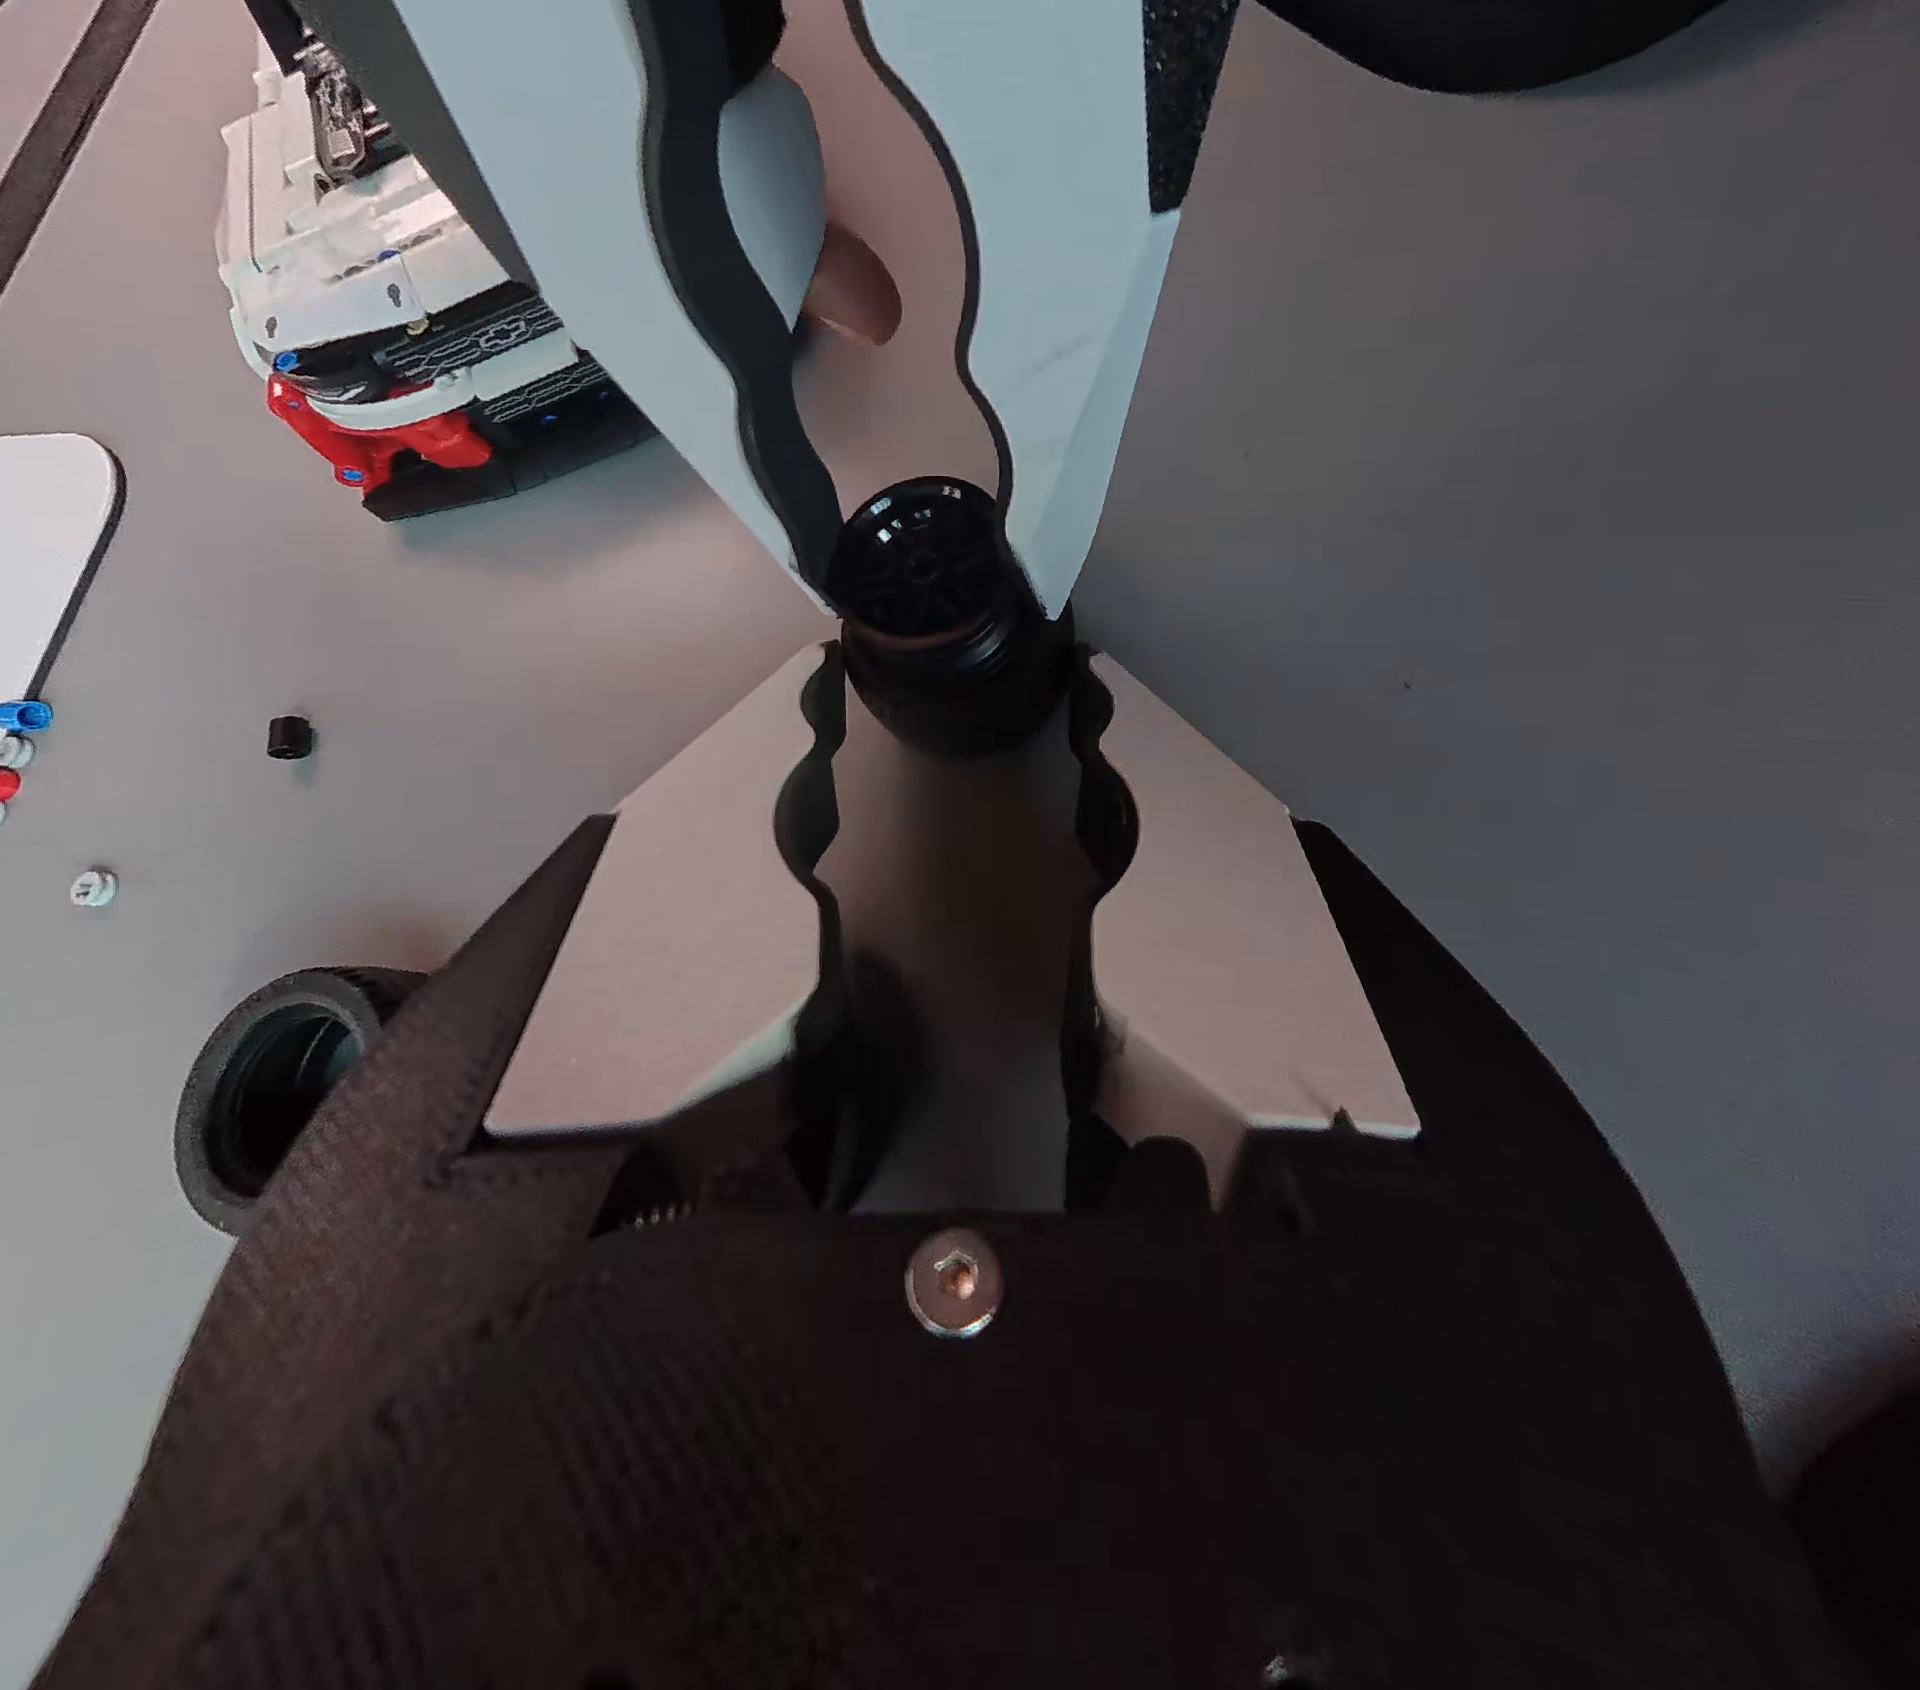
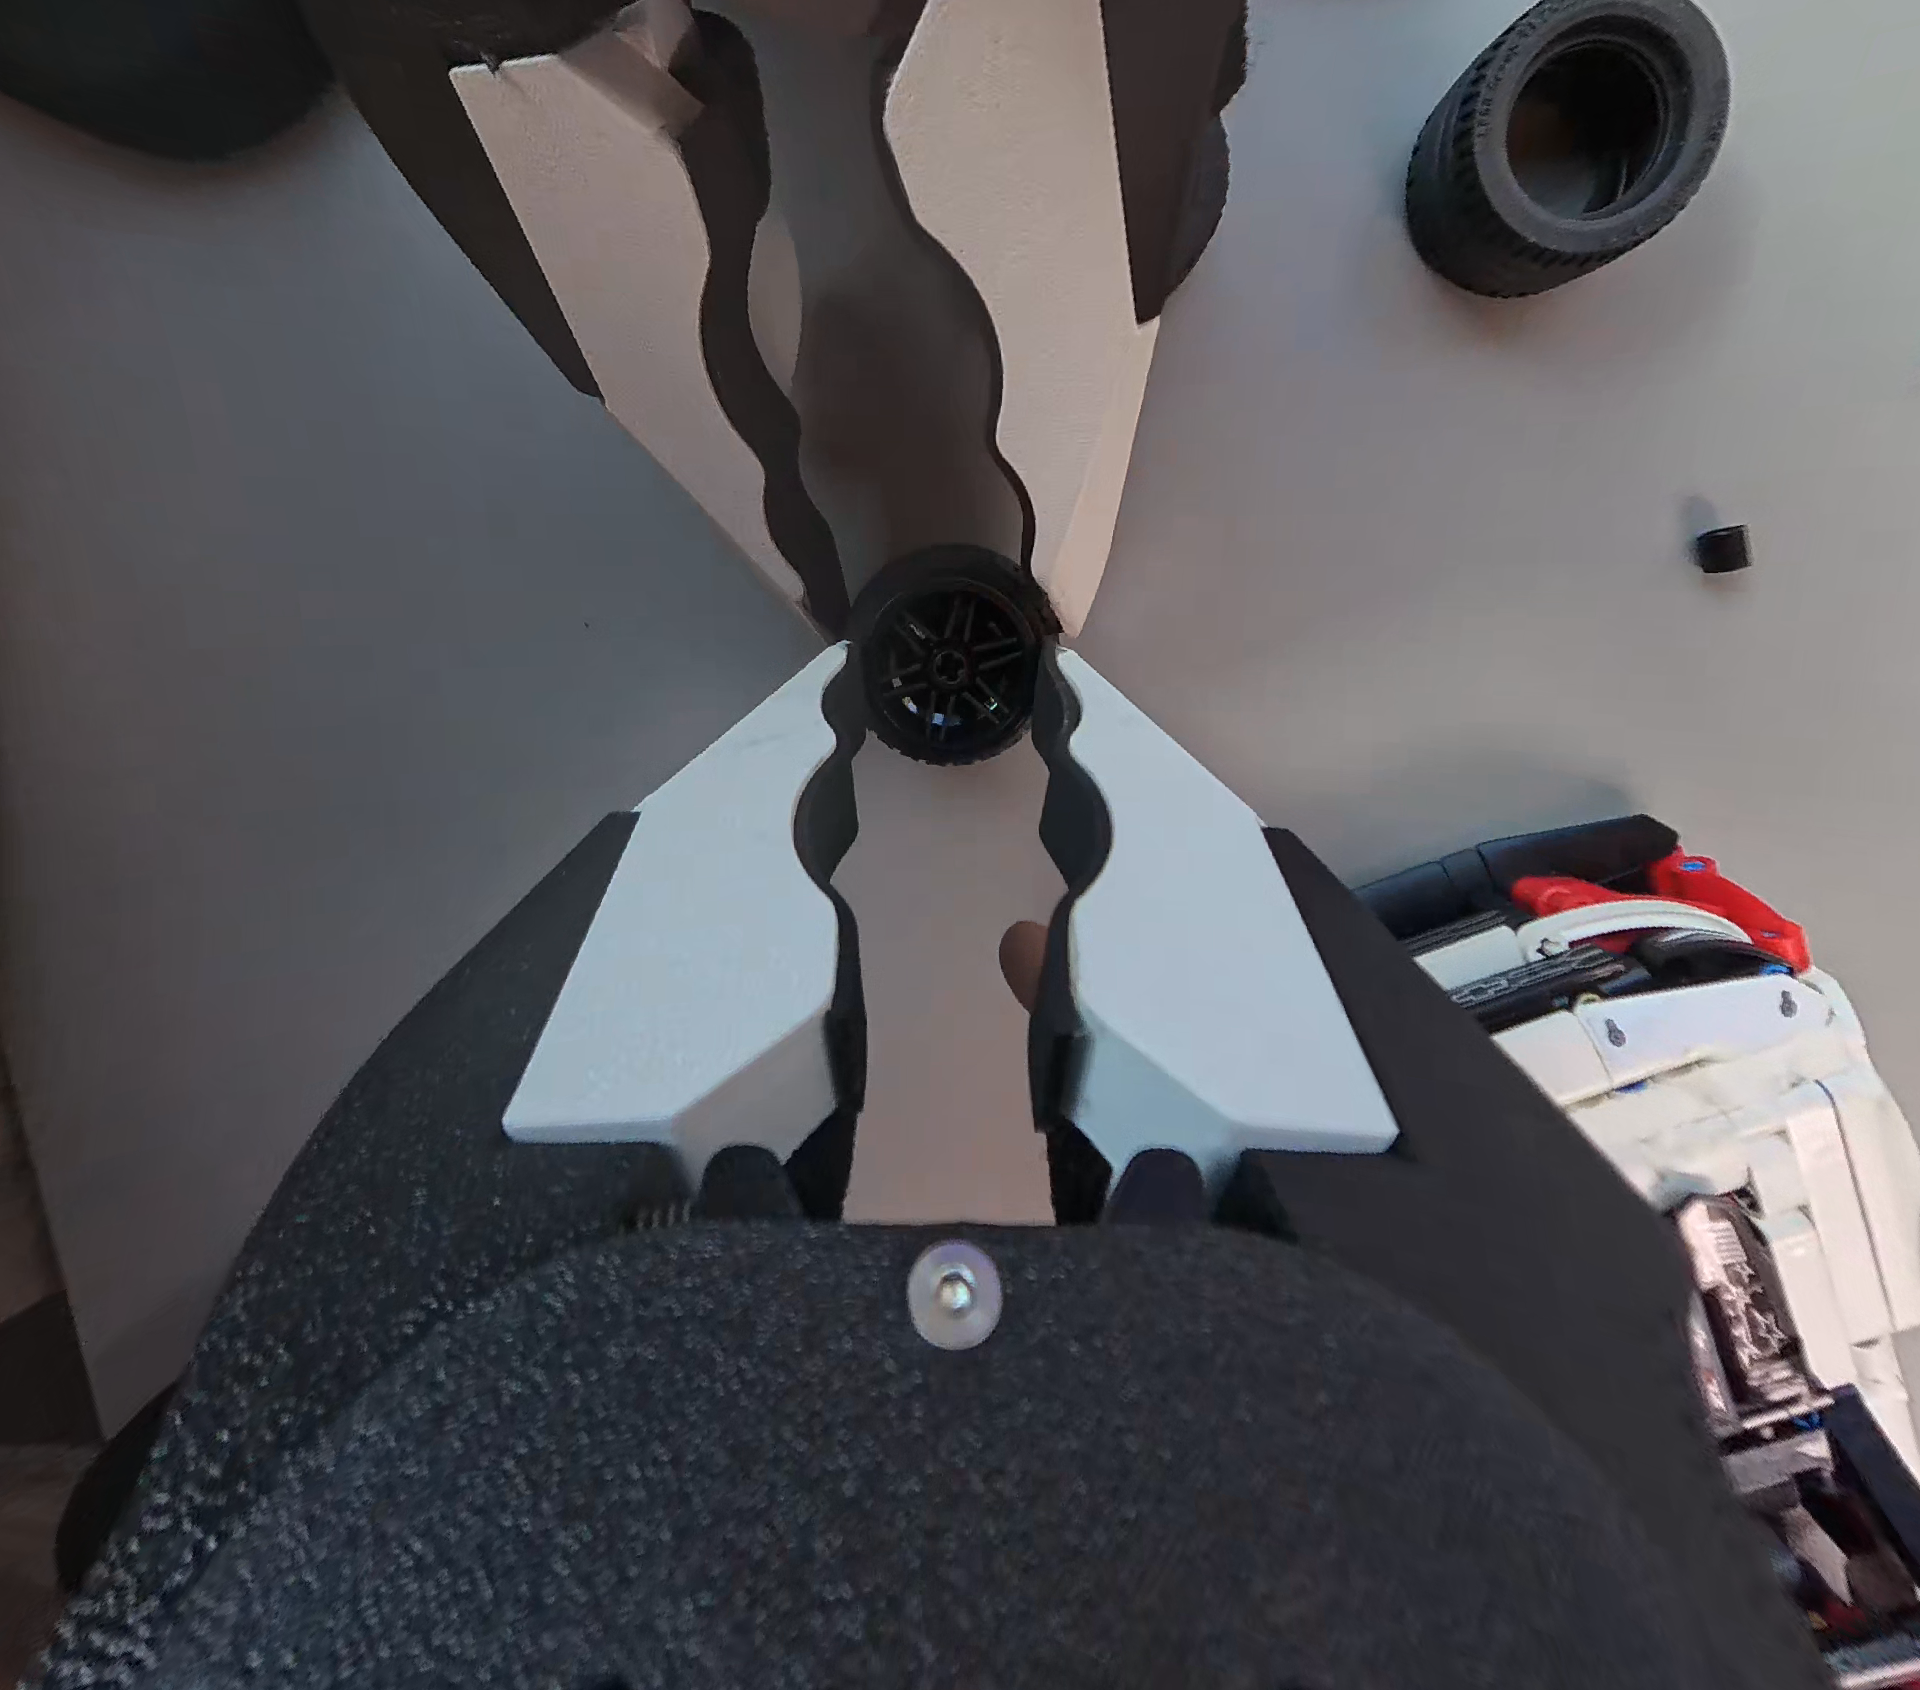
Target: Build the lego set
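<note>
Going left to right across the left wrist view: there's a blue pin (image 1: 23,714) at the far edge of the desk (image 1: 1455,497), a loose tyre (image 1: 272,1090) lying just beside my left claw's body, a small black bush (image 1: 290,736), and the half-built white car (image 1: 405,310) with its red bumper piece further back.

Dead centre is the action. My left claw (image 1: 951,684) is clamped on the black tyre (image 1: 956,705), and the right claw (image 1: 920,570) comes in from the opposite side, nose to nose, pinching the spoked black rim (image 1: 920,565). The rim looks partly seated in the tyre, so I reckon I'm mid-way through pressing one into the other, up off the desk.

The right wrist view shows the same pair from the other end: the right claw (image 2: 945,684) is closed around the rim (image 2: 945,684), with two more tyres, one still empty (image 2: 1569,139), lying off to the right, and the car at the lower right.

What worries me: both grips are right at the very tips. If I push off-axis the rim could cock sideways in the rubber, or the tyre could squirt out of the left claw and roll off. Squeezing harder may just deform the tyre and make seating worse.
</note>
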